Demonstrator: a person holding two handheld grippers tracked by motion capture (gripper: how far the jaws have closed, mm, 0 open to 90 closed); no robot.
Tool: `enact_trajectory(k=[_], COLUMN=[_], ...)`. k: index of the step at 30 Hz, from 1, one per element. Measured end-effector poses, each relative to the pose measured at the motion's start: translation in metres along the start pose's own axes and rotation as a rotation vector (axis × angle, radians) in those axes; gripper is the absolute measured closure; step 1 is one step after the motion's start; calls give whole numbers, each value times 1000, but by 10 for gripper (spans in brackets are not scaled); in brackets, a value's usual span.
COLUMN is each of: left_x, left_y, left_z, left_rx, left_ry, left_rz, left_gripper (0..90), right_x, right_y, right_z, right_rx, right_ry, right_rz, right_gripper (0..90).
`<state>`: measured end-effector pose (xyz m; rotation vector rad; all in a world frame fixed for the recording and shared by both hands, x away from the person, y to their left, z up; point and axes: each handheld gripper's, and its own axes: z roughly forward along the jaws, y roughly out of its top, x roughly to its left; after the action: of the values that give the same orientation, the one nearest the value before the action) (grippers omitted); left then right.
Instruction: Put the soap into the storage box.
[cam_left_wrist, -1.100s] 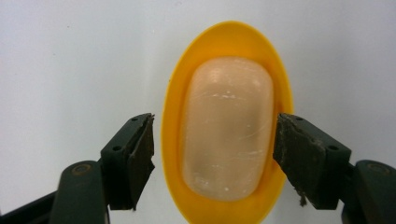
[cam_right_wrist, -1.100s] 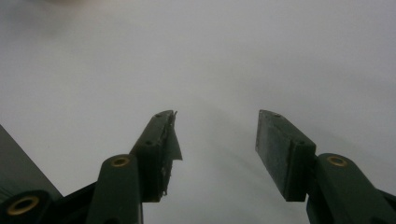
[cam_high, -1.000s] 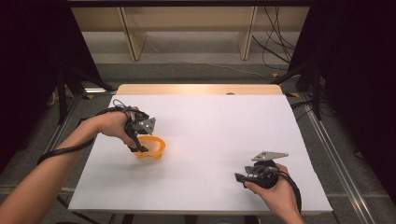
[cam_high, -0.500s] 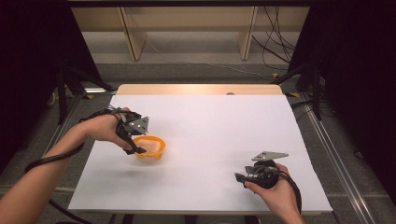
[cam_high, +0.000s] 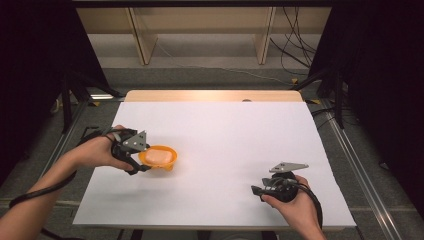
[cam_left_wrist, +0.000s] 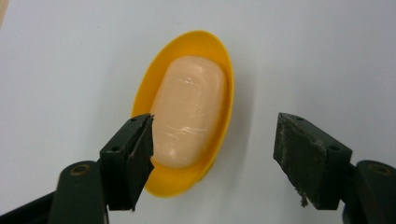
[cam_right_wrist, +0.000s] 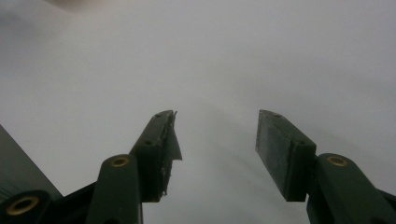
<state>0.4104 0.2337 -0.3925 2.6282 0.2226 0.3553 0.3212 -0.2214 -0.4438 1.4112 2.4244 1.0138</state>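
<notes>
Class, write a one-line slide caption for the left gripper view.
Open left gripper poised over a peach soap bar lying in an oval yellow dish on the white table.

A high camera looks forward and down over the white table (cam_high: 225, 150); two close gripper cameras look along their jaws at that same tabletop.

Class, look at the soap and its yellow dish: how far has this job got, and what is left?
Done: the soap bar lies in the yellow dish on the white table. In hand: the left gripper is beside the dish with jaws open, one jaw at the rim, gripping nothing. The right gripper rests open near the table's front edge. Left, probably: closing on the dish or soap, if either is to be moved.
</notes>
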Motion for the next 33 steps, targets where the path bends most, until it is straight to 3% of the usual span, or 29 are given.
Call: enact_trajectory(k=[1, 6, 10, 11, 14, 17, 20, 23, 26, 30, 31, 32, 33], left_x=[-2, -21, -38, -40, -51, -64, -78, -91, -99, -106, -106, -108, -108], left_y=[-3, -21, -37, -39, -48, -54, -59, -63, -66, -70, -71, -73, -74], left_z=[-2, -5, -1, -1, 1, 6, 16, 23, 26, 23, 22, 26, 26], left_rx=[8, -20, -1, 4, 3, 4, 18, 17, 0, -41, -50, -105, -103], left_ry=[17, 74, 105, 110, 135, 140, 154, 143, 149, 184, 198, 260, 268], left_rz=[9, -74, -136, -144, -176, -219, -252, -277, -295, -334, -340, -354, -353], left_gripper=[276, 273, 280, 280, 278, 271, 265, 263, 263, 270, 270, 271, 273], right_x=[-1, 0, -1, 0, 1, 1, 2, 1, 2, 5, 6, 5, 6], right_y=[0, -1, -1, -1, -1, 0, -1, -1, 0, -2, -2, -2, -2], right_z=[1, 3, 6, 6, 4, 2, 4, 5, 2, 3, 3, 3, 3], right_rx=[-11, -31, -57, -52, -25, -1, -16, -26, 13, 7, 8, 14, 15], right_ry=[5, 4, 14, 23, 9, -4, 9, 6, -4, 14, 15, 13, 13], right_rz=[-5, -5, -24, -1, -10, -16, 5, -5, 0, 56, 60, 55, 59], right_gripper=[480, 480, 480, 480, 480, 479, 479, 479, 479, 480, 479, 480, 480])
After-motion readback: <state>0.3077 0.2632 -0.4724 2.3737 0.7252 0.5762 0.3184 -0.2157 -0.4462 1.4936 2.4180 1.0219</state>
